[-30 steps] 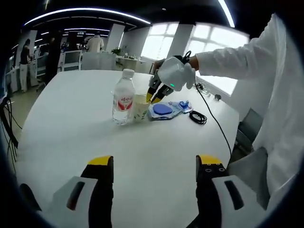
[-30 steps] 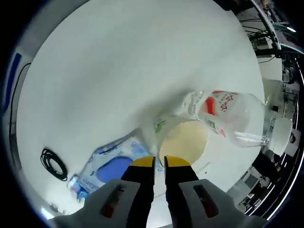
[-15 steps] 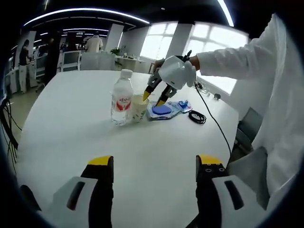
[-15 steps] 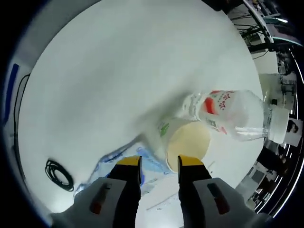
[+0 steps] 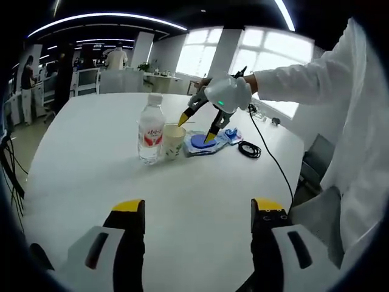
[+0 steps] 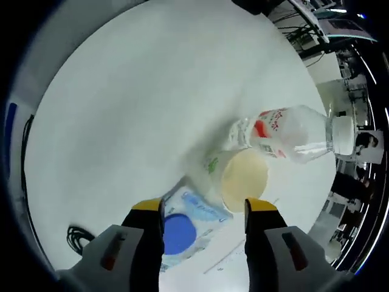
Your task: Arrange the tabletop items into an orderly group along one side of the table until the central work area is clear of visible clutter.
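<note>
A clear water bottle (image 5: 150,135) with a red label stands on the white table (image 5: 91,158). A pale paper cup (image 5: 173,141) touches its right side, and a blue wipes pack (image 5: 209,141) lies flat just right of the cup. My right gripper (image 5: 196,128) hovers open above the cup and the pack, held by a gloved hand. From the right gripper view, its jaws (image 6: 204,210) stand wide apart over the cup (image 6: 243,179), the bottle (image 6: 285,134) and the pack (image 6: 182,228). My left gripper (image 5: 198,210) is open and holds nothing, low over the near table.
A coiled black cable (image 5: 249,149) lies right of the pack, and its cord runs off to the table's right edge. The coil (image 6: 79,234) sits apart from the pack. A white sleeve (image 5: 304,79) reaches in from the right. Desks and people stand far behind.
My right gripper went from nearly shut at the cup's rim to wide open and drew up and back from it. Cup, bottle and pack stay put. The left gripper holds still.
</note>
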